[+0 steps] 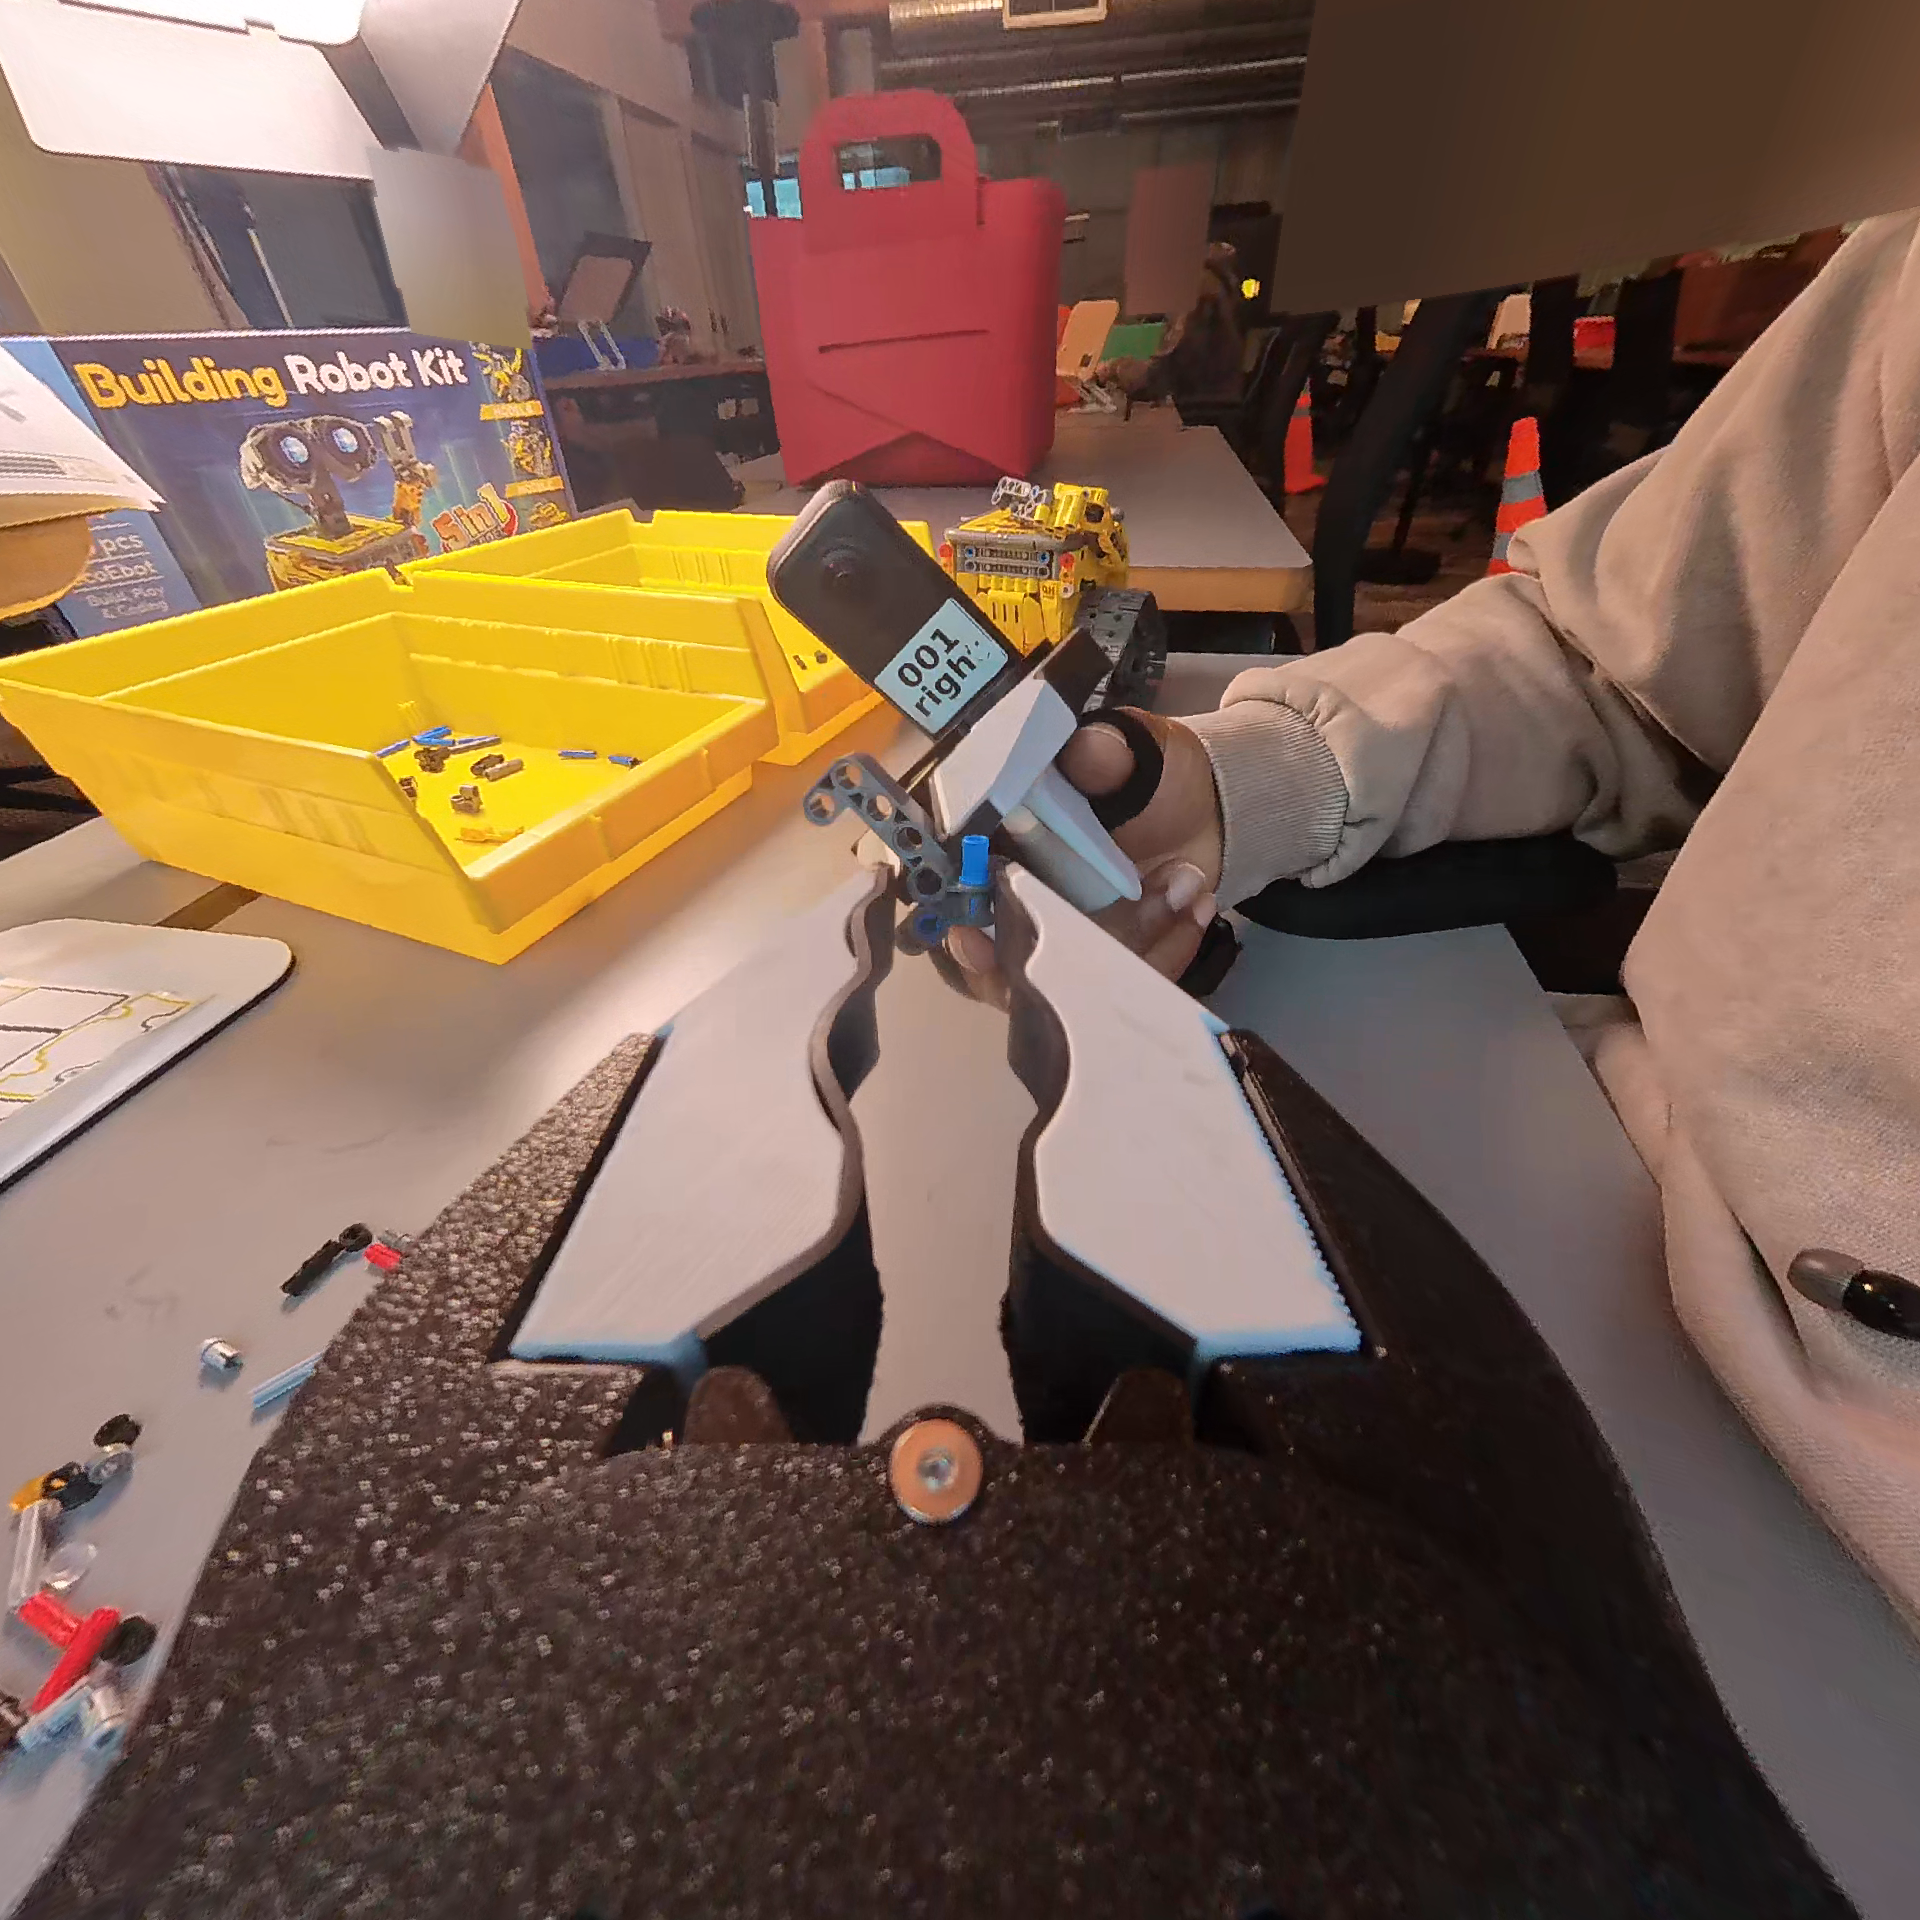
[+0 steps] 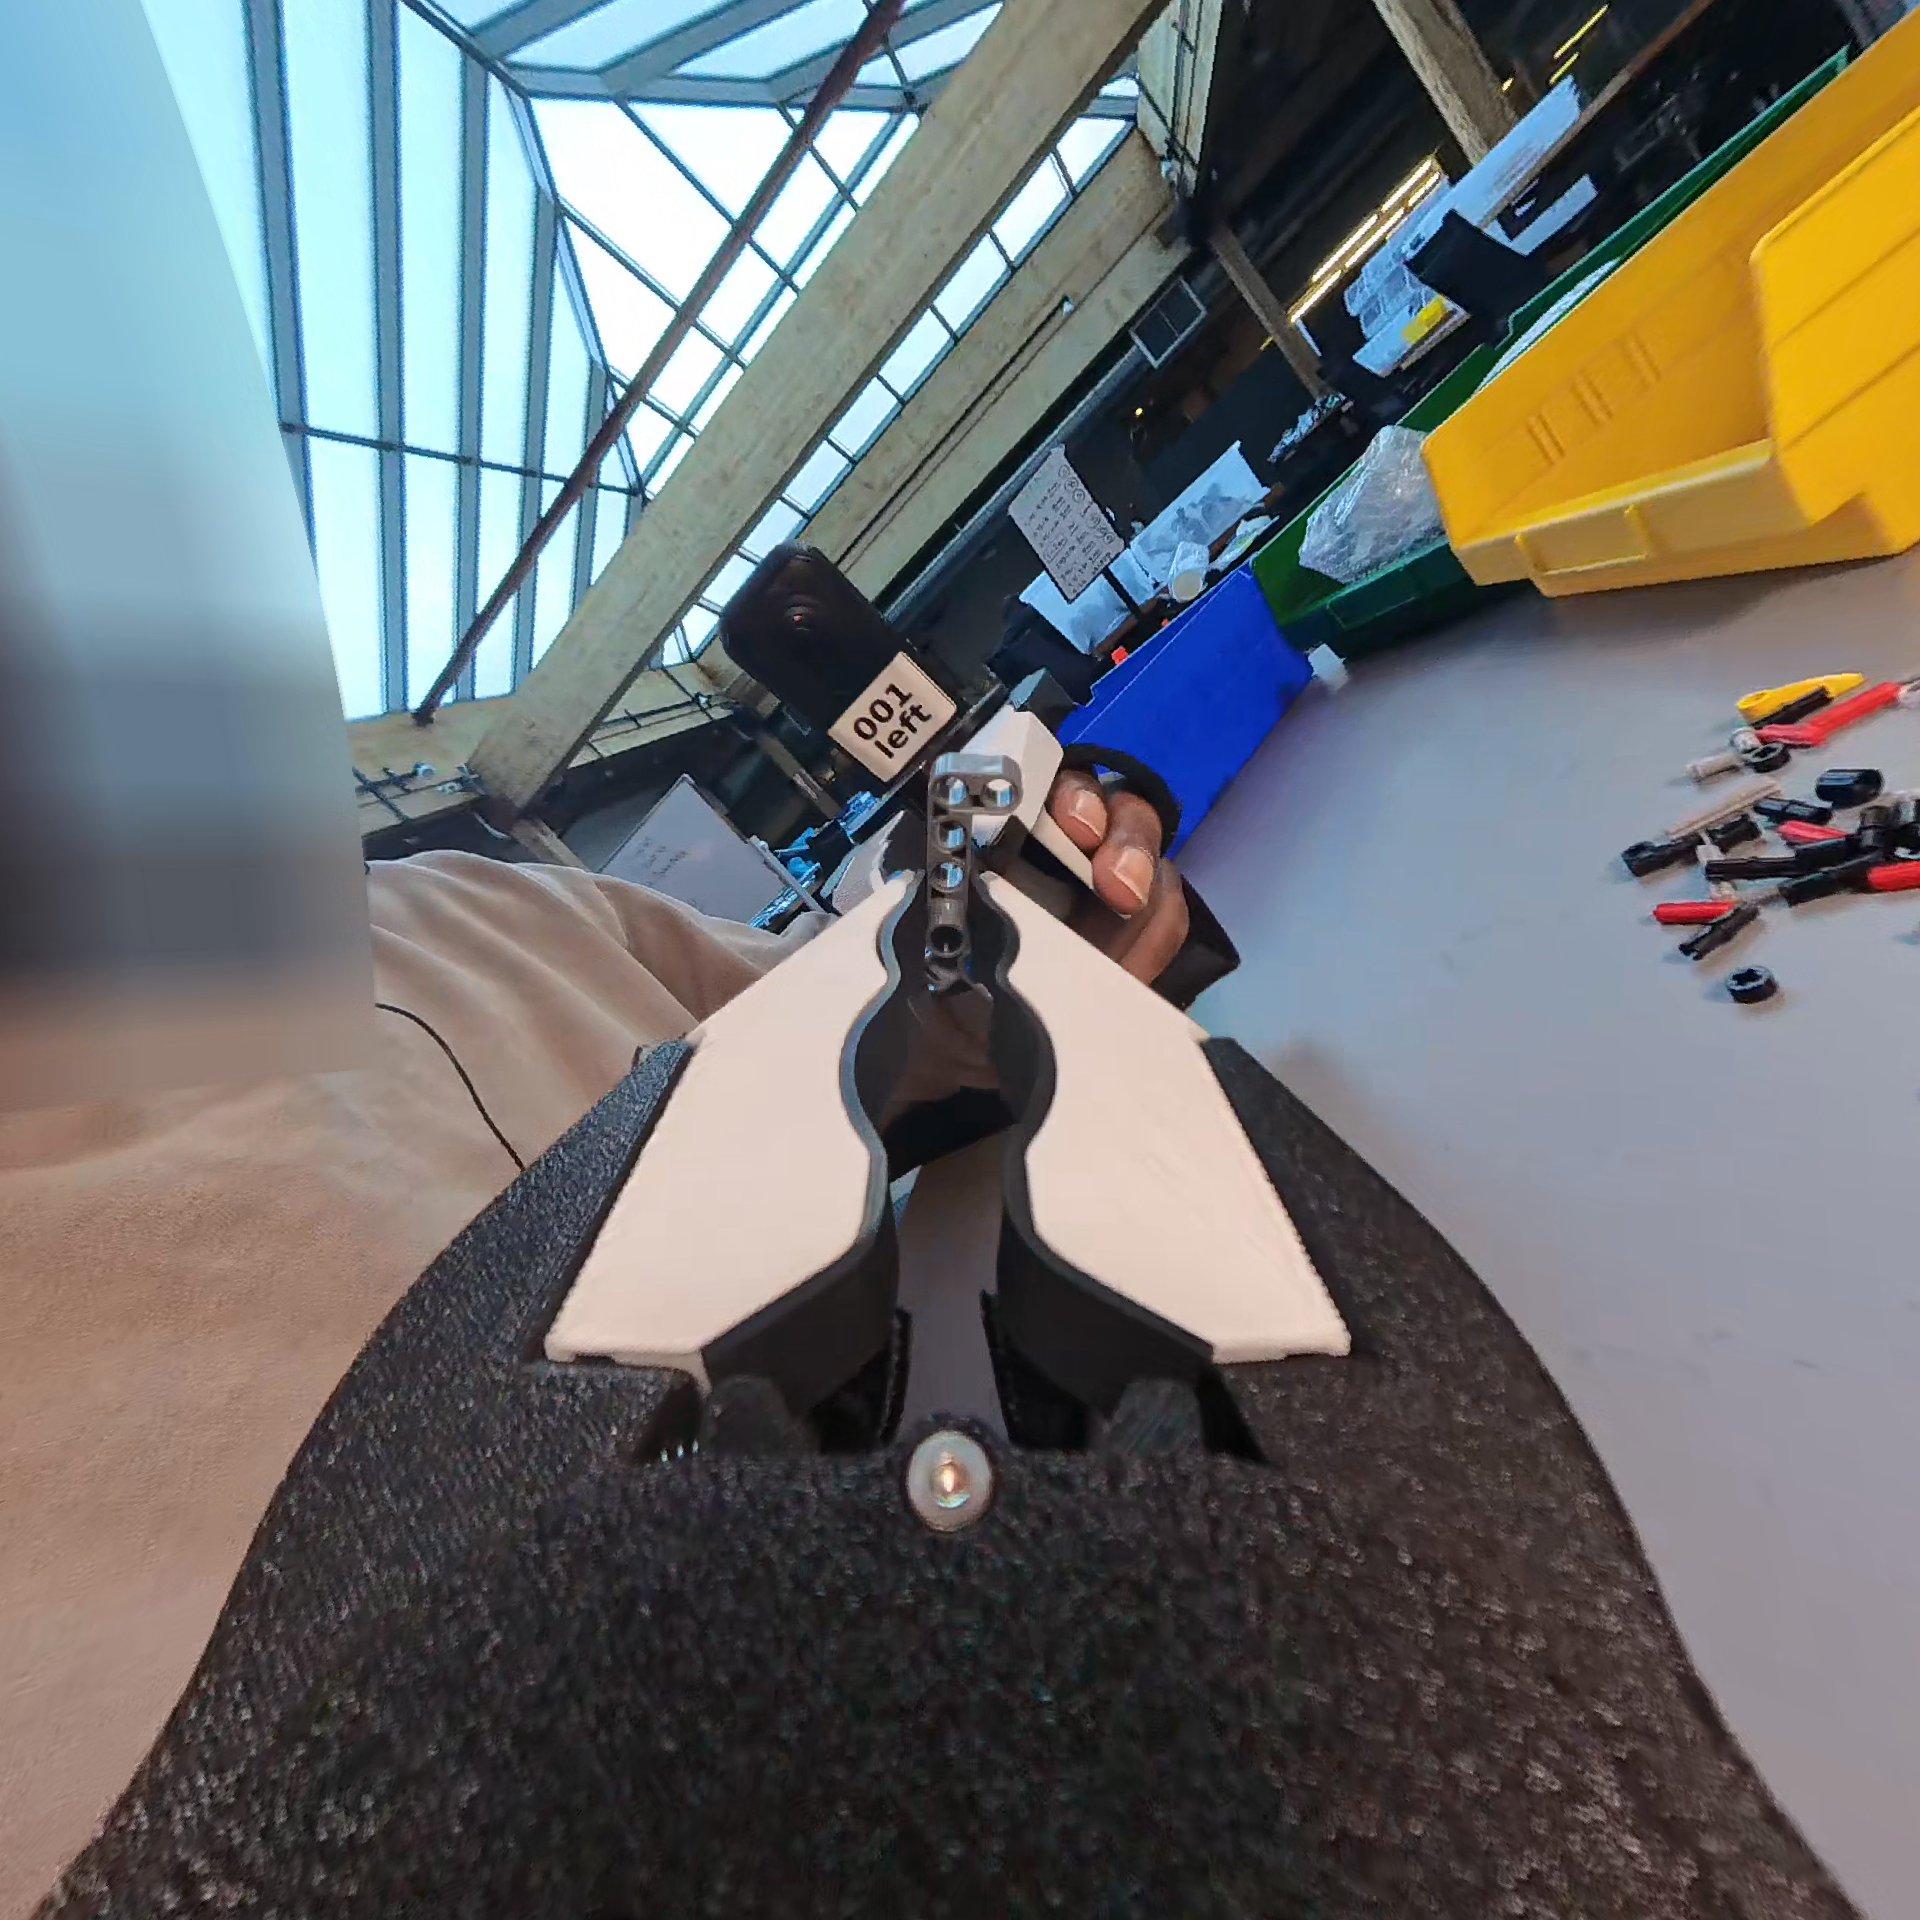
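The left wrist view looks from just behind the left tongs [image 1: 940, 894], level and low across the grey surface [image 1: 416, 1039] toward the yellow bins [image 1: 312, 727] and the other tongs. The right wrist view sits just behind the right tongs [image 2: 948, 935], rolled and tipped up toward the skylight [image 2: 468, 260]. Both views are very close and share the grey beam [image 1: 883, 831] between the tips, each showing the other's camera.

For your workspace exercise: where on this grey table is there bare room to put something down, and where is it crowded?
Bare: the grey table between the yellow bin and the left gripper. Crowded: loose parts at the near left edge.
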A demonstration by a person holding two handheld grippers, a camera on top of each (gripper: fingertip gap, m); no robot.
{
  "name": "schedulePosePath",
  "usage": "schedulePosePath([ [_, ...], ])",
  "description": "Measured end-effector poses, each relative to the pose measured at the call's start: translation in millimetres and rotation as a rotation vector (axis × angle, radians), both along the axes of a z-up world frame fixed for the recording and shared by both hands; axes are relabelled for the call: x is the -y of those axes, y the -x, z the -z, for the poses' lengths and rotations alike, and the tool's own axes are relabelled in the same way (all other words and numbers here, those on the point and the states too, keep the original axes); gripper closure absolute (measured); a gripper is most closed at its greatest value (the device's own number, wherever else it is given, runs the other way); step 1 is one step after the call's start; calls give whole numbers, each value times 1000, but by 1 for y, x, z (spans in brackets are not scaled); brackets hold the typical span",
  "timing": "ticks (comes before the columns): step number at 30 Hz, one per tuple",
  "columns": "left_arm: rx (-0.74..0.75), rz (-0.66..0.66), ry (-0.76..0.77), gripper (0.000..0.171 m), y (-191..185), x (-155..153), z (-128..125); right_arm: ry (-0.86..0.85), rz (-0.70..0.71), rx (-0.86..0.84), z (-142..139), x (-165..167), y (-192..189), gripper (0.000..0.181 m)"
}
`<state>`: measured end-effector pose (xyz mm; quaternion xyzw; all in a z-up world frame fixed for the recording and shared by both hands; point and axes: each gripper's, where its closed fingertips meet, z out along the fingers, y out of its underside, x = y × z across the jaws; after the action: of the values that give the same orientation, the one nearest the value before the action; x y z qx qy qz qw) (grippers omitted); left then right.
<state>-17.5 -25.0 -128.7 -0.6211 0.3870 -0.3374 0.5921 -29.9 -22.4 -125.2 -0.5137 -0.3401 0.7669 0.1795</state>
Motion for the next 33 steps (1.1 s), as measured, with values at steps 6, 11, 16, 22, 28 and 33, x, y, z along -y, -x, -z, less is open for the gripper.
schedulePosePath([
  [6, -22, -25, -92, 156, 5, 3, -10, -128, 43, -21, -8, -3, -7, 173],
  [11, -23, -24, -110, 156, 3, 4, -11, -310, 83, -9, -7, 7, -4, 167],
  [16, 47, -13, -62, 156, 3, 4, -15, -567, 161, -25, -9, 11, -6, 159],
  [22, 175, 18, 57, 156, 5, 0, -18, -891, 363, 35, -10, 1, -2, 165],
  [28, 180, 109, 128, 156, 1, 8, -12, -807, 249, 54, -5, 8, -6, 168],
  [33, 184, 181, 194, 155, -4, 15, -7, -627, 100, 52, 0, 15, -10, 168],
])
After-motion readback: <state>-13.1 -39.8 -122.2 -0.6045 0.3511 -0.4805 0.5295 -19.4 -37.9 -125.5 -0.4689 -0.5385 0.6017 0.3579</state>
